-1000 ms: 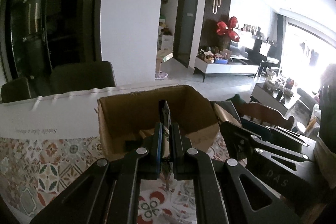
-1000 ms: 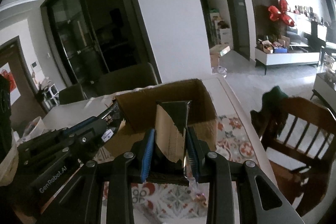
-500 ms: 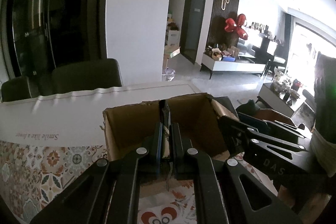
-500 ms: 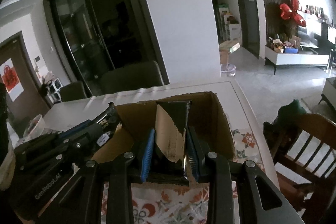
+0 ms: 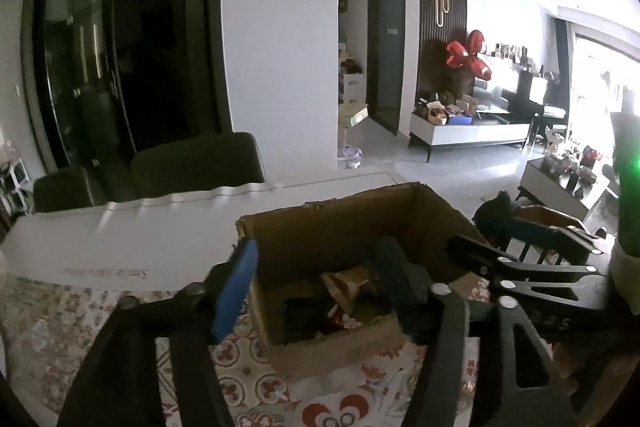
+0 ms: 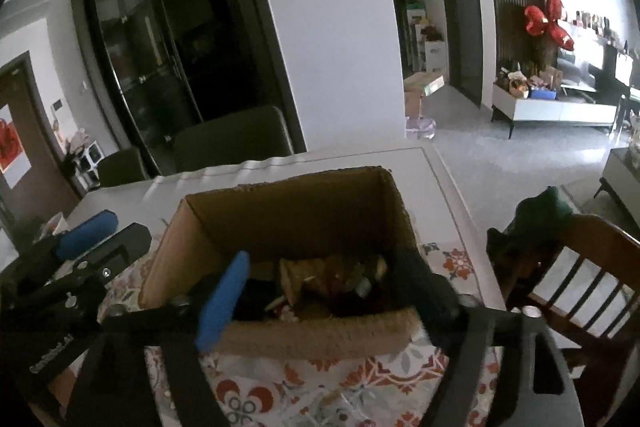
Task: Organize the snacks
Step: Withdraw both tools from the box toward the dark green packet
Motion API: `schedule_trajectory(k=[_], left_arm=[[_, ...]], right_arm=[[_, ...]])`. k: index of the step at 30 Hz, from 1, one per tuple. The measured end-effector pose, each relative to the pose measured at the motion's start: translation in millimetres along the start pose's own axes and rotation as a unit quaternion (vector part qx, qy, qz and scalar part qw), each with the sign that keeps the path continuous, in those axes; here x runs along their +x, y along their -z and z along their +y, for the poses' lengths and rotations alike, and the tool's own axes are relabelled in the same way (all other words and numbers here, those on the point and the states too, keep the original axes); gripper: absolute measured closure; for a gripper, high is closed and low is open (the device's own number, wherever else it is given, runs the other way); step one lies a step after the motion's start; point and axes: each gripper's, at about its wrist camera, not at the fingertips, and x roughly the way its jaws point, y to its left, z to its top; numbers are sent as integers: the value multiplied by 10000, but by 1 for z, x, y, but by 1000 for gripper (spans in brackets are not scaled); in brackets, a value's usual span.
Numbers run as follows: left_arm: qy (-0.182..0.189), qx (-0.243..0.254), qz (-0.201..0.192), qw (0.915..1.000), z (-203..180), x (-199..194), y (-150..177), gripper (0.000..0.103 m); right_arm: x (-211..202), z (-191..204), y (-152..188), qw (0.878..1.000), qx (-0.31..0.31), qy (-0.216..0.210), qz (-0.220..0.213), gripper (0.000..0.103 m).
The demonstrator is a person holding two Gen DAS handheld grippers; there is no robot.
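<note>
The left gripper [image 5: 320, 279] stood wide, its jaws having just been opening, with nothing pressed between them. Its blue pad [image 5: 234, 291] hung outside the box's near-left corner, while the dark right finger [image 5: 396, 275] reached over the box's inside. The box [image 5: 344, 227], open-topped cardboard, sat straight ahead of this gripper and below it, on a patterned cloth [image 5: 52, 323]. Snacks [image 5: 344, 287] lay loose on the box floor, between and under the fingers, touching neither as far as could be seen; the frame was blurred there.

The right gripper [image 6: 320, 287] was wide too, jaws having just been opening, and empty. Its blue pad [image 6: 222, 303] and dark finger [image 6: 424, 287] straddled the box's near wall [image 6: 320, 335], tips over the interior. The snacks [image 6: 332, 283] sat in a dark heap just beyond the tips. To its left the left gripper appeared, beside the box. A wooden chair [image 6: 580, 275] stood to its right, off the table.
</note>
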Motion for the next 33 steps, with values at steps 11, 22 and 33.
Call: schedule_trajectory(k=[11,22,33], left_arm=[[172,8,-49,9998,-13,-47,28,29],[367,106,241,9990,-20,-82,79,29],[636,55,1038,9925,-32,-94,148,23]], right_arm=[[-60,-3,29,9990,17,224,-391,7],[-103,12,79,9982,-277,302,-446,7],[-121,11,134,9987,-363,353,-89,7]])
